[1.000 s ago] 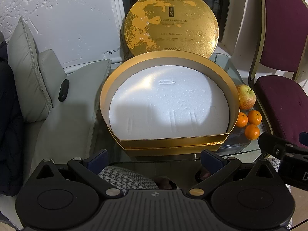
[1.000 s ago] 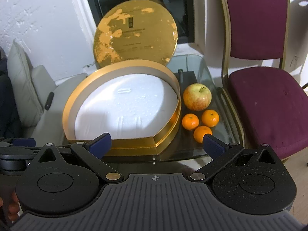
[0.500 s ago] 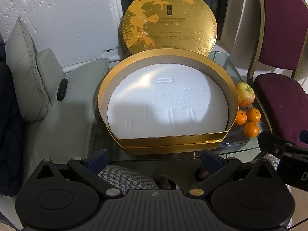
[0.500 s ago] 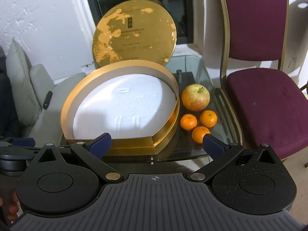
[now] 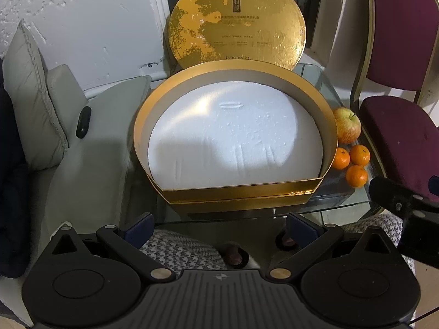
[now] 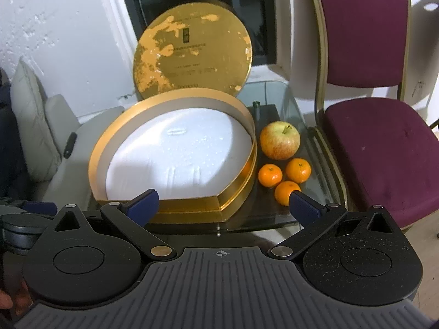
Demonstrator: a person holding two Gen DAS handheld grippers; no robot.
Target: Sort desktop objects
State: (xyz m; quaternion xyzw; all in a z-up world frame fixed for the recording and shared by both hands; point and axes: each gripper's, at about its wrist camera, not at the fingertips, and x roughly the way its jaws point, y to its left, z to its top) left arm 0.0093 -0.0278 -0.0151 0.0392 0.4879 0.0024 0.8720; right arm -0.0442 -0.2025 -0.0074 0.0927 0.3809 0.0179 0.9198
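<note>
Apple [image 6: 279,140] and three tangerines [image 6: 285,176] clustered on the glass surface [image 6: 292,101], just right of the open gold box [image 6: 175,148]. Nothing resting on the white foam pad [image 5: 233,134] inside. Gold lid [image 5: 237,22] propped upright behind the box, leaning toward the wall.

Fits two stages alike: fruit waiting to go into the box, or fruit taken out and grouped beside it. No telling which.

Left gripper [image 5: 219,226] fingers spread wide, holding nothing, short of the box's near wall. Right gripper [image 6: 222,204] fingers likewise apart and bare, nearest tangerine just past the right fingertip.

Box partly hides the apple from the left view. Lid print unreadable. Sofa cushion [image 5: 93,153] at left, with a small dark item, unidentifiable.
</note>
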